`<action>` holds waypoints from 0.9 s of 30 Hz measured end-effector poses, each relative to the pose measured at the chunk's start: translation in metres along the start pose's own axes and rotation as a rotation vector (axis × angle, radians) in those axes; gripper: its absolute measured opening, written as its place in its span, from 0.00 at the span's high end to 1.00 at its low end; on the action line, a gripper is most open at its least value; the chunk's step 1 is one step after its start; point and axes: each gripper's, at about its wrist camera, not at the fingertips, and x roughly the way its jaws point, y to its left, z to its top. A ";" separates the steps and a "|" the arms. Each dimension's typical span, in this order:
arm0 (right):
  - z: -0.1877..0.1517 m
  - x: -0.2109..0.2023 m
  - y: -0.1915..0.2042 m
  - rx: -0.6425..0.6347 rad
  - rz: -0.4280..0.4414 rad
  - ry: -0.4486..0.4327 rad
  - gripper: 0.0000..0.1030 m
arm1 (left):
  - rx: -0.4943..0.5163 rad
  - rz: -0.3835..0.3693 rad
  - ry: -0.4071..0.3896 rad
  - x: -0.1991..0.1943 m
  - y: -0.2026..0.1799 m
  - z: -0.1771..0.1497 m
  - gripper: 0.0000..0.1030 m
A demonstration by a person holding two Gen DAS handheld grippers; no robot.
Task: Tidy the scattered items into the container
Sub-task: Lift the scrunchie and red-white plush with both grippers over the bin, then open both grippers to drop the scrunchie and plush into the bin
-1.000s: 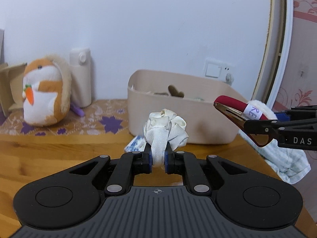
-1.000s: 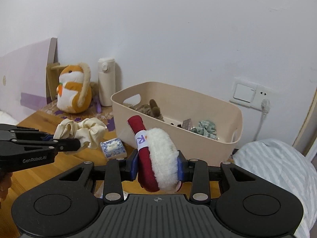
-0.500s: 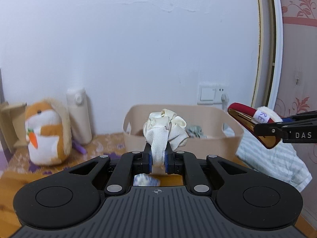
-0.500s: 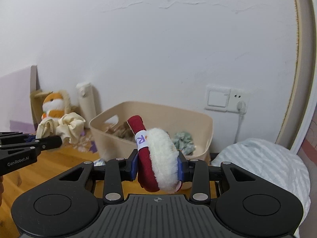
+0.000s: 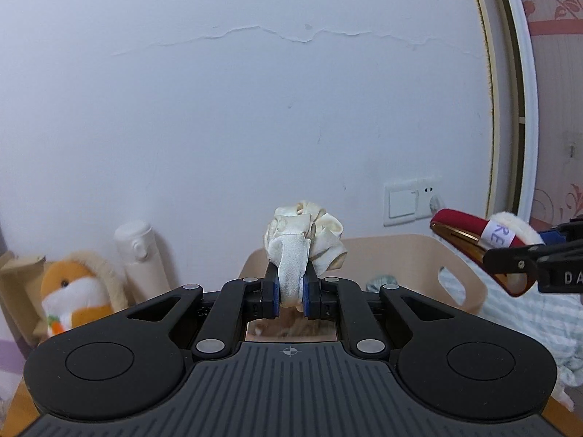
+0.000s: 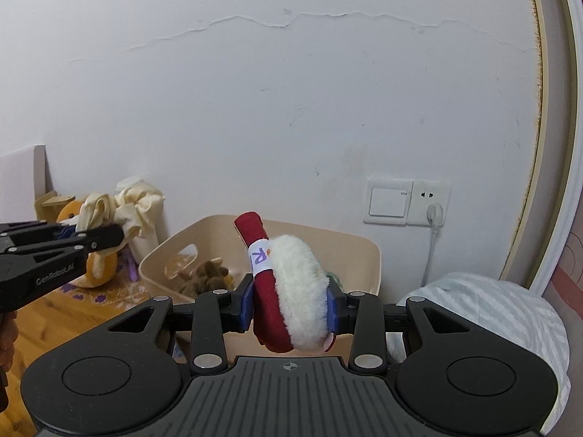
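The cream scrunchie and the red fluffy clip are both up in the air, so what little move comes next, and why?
Probably carry both forward over the beige bin. The left claw pinches the cream scrunchie and the right claw grips the red fluffy clip, yet both seem to sit short of the bin's near rim. Letting go now would likely miss.

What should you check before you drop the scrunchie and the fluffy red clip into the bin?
1. Left gripper clamped on cream scrunchie: ok.
2. Right gripper clamped on red fluffy hair clip: ok.
3. Beige bin open on top: ok.
4. Room left inside the bin beside the brown toy: ok.
5. Grippers apart from each other: ok.
6. Either item directly above the bin: cannot tell.
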 end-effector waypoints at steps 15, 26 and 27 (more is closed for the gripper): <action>-0.002 0.067 -0.007 0.036 -0.054 0.032 0.66 | -0.043 -0.018 0.134 0.089 -0.008 -0.003 0.89; -0.009 0.096 -0.009 0.031 -0.084 0.092 0.65 | -0.014 -0.076 0.257 0.120 -0.019 -0.025 0.89; -0.010 0.100 -0.009 0.027 -0.087 0.099 0.65 | -0.011 -0.089 0.264 0.122 -0.018 -0.026 0.88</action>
